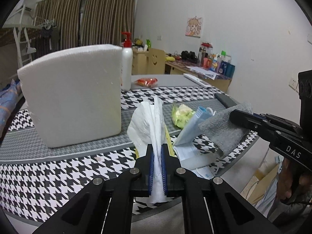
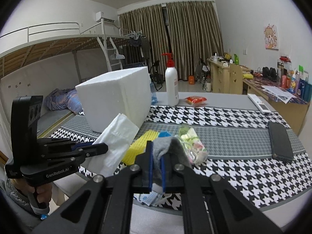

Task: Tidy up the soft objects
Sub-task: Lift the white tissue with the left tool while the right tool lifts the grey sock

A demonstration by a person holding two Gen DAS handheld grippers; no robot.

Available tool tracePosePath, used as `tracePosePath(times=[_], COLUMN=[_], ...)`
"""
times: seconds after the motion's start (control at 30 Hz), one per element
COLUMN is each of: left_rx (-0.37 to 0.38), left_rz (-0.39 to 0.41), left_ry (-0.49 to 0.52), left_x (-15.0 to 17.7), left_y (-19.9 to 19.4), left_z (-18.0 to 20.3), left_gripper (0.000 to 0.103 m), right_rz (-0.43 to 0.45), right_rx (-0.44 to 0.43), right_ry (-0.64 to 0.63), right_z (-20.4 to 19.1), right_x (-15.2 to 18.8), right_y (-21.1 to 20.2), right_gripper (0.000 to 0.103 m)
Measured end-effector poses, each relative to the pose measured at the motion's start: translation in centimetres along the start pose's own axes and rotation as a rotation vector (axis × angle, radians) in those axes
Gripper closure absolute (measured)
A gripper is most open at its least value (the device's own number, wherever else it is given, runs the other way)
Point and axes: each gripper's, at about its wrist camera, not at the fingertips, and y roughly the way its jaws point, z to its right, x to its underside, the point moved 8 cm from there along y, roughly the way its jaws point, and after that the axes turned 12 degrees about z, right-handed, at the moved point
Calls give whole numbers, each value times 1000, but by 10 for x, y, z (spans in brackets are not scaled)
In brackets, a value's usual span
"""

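We hold a crumpled white tissue (image 1: 145, 124) upright in the closed left gripper (image 1: 157, 167), lifted above the houndstooth table (image 1: 58, 175). The right gripper (image 2: 156, 167) pinches a grey cloth (image 2: 165, 144) that droops over its fingers. Both items look light and limp, so we judge a pinch near a gathered fold holds best. A white foam box (image 1: 74, 97) stands near.

Both grippers were matte black with blue pads and silver pivot screws. The left gripper (image 2: 105, 148) bore "GenRobot.AI" in pale letters, the right gripper (image 1: 234, 115) "DAS". A bare hand (image 2: 42, 192) showed below a grey quilted sleeve (image 2: 15, 197).
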Motion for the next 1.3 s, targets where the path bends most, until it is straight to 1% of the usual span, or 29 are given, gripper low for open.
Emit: tracePosePath(times=[0.4,0.87,1.3], left_rx=[-22,-31,-28], left_rz=[58,109,149], left_ry=[30,53,79], left_x=[-26,-59,-78], left_y=[-17,-23,-27], left_z=[0,-2,2], left_gripper=[95,95,95], right_rz=[47,88,109], right_rx=[-1,5,16], right_ry=[-28,-30,-32], right_z=[-3,-1,3], right_x=[-21,-45,-58], right_y=[-1,-2,-3], right_gripper=[94,94,94])
